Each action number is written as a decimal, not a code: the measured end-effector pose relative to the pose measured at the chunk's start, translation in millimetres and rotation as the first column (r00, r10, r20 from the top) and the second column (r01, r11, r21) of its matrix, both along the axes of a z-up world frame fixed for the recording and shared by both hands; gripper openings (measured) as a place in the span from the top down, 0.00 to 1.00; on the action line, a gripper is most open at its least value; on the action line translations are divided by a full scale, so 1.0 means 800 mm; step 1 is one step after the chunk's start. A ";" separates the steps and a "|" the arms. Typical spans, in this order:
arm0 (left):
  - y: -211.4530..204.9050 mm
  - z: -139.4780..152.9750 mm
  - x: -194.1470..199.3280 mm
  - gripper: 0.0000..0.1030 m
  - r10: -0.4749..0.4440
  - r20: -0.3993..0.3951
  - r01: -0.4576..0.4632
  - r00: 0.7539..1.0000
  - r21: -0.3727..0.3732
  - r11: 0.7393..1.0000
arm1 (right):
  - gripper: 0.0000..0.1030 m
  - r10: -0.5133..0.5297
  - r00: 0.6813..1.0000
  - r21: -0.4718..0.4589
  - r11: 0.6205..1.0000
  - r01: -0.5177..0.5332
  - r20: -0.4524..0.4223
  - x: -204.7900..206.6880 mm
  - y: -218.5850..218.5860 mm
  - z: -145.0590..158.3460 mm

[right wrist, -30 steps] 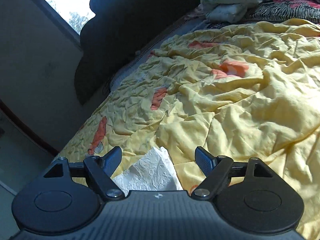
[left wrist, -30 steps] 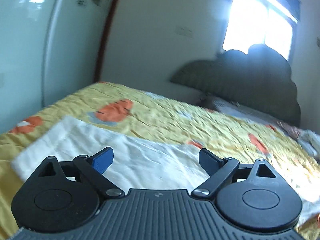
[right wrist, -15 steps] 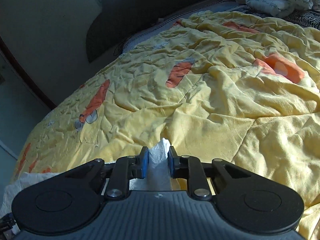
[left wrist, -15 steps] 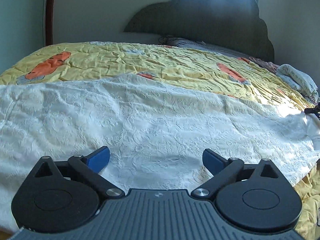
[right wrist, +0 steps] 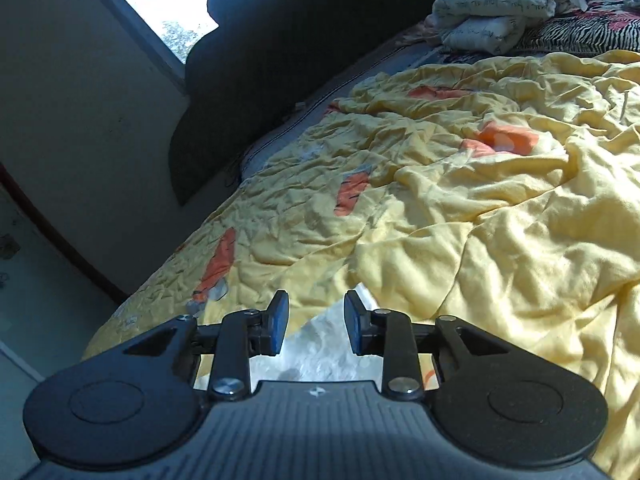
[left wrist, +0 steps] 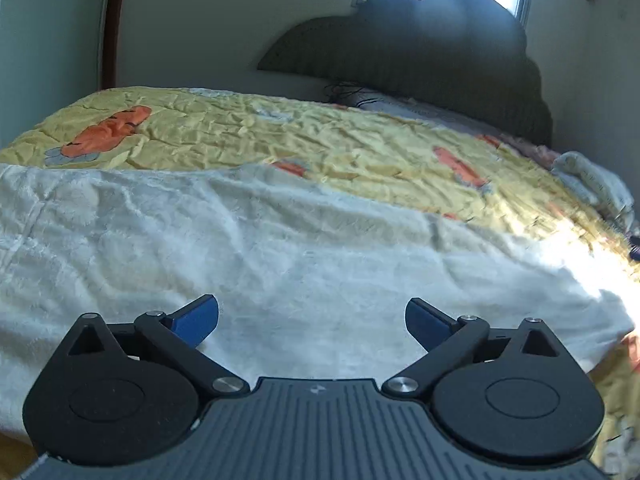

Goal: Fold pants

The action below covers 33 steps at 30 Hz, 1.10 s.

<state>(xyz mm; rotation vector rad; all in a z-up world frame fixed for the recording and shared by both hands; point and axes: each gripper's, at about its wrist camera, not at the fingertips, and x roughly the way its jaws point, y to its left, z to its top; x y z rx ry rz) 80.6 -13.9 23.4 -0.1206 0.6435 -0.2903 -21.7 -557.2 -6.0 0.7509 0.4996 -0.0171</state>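
White textured pants lie spread flat across the near part of a yellow quilt with orange prints. My left gripper hovers over the near edge of the pants, wide open and empty. In the right wrist view, an end of the white pants lies under and between the fingers of my right gripper. The right jaws stand partly open, with a gap on each side of the cloth. The rest of the pants is hidden behind the right gripper's body.
The quilt is rumpled on the right side of the bed. A dark padded headboard stands under a bright window. Folded white bedding and a zebra-print cloth lie near the head of the bed. A wall rises at left.
My right gripper was shut on the pants' end half a second ago; now its jaws have parted and the cloth lies loose. My left gripper stayed open and tilted slightly.
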 end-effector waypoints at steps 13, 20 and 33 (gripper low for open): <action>-0.108 -0.035 0.168 0.00 -0.110 -0.105 0.133 0.988 0.247 0.960 | 0.35 0.257 0.955 -0.341 0.893 -0.293 -0.150 0.001 0.186 -0.042; -0.105 -0.041 0.183 0.00 -0.106 -0.050 0.115 0.993 0.231 0.966 | 0.34 0.230 0.969 -0.338 0.908 -0.248 -0.092 -0.011 0.184 -0.048; -0.043 0.018 0.062 0.01 -0.013 0.015 0.014 1.000 -0.117 0.993 | 0.31 -0.239 0.967 0.511 0.822 0.250 -0.089 -0.128 0.004 -0.081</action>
